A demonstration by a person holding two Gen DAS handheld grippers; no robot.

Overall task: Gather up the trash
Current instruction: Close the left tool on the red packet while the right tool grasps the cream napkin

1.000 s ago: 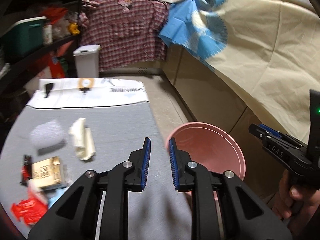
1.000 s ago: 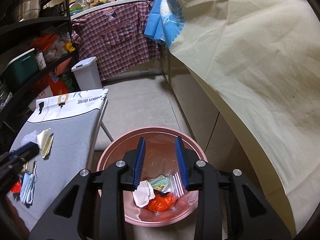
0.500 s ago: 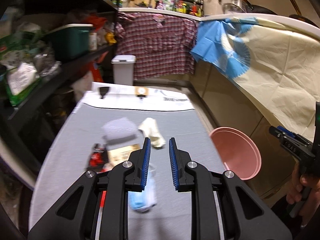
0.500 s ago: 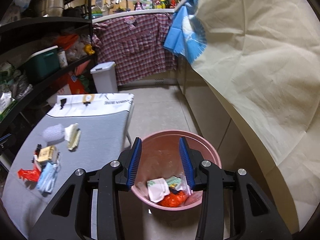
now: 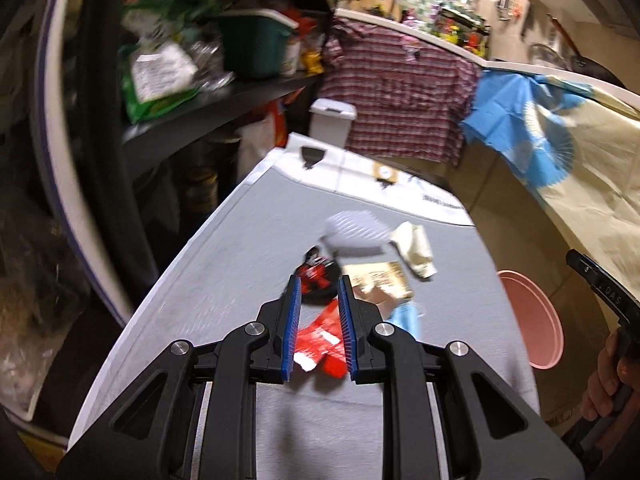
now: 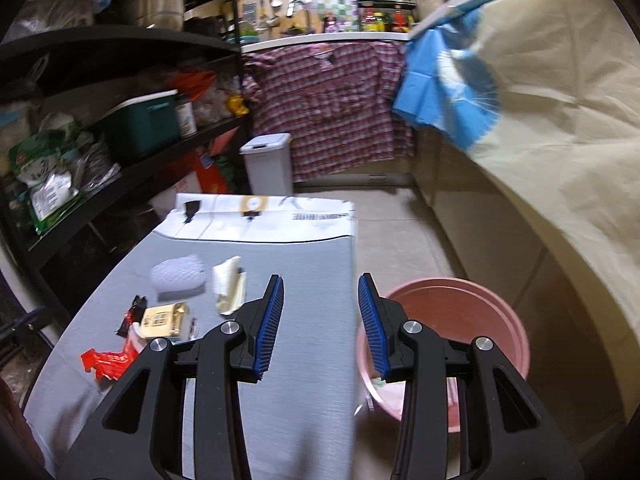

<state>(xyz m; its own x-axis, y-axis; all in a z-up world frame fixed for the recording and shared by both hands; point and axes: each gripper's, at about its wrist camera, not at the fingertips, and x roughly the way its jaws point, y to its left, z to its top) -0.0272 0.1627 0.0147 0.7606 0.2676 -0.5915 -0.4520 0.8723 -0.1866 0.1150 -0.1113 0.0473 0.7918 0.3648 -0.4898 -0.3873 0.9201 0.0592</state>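
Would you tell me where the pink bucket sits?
In the right wrist view, the pink bucket stands on the floor, right of the grey table.

Legible text: "DAS" in pale letters on the black right gripper, seen at the right edge of the left wrist view. White panel at the far end of the grey board carries a line of dark print, upside down and too blurred to read. Tan carton bears dark print, unreadable. Green bag on the shelf has a white label, blurred, unreadable.
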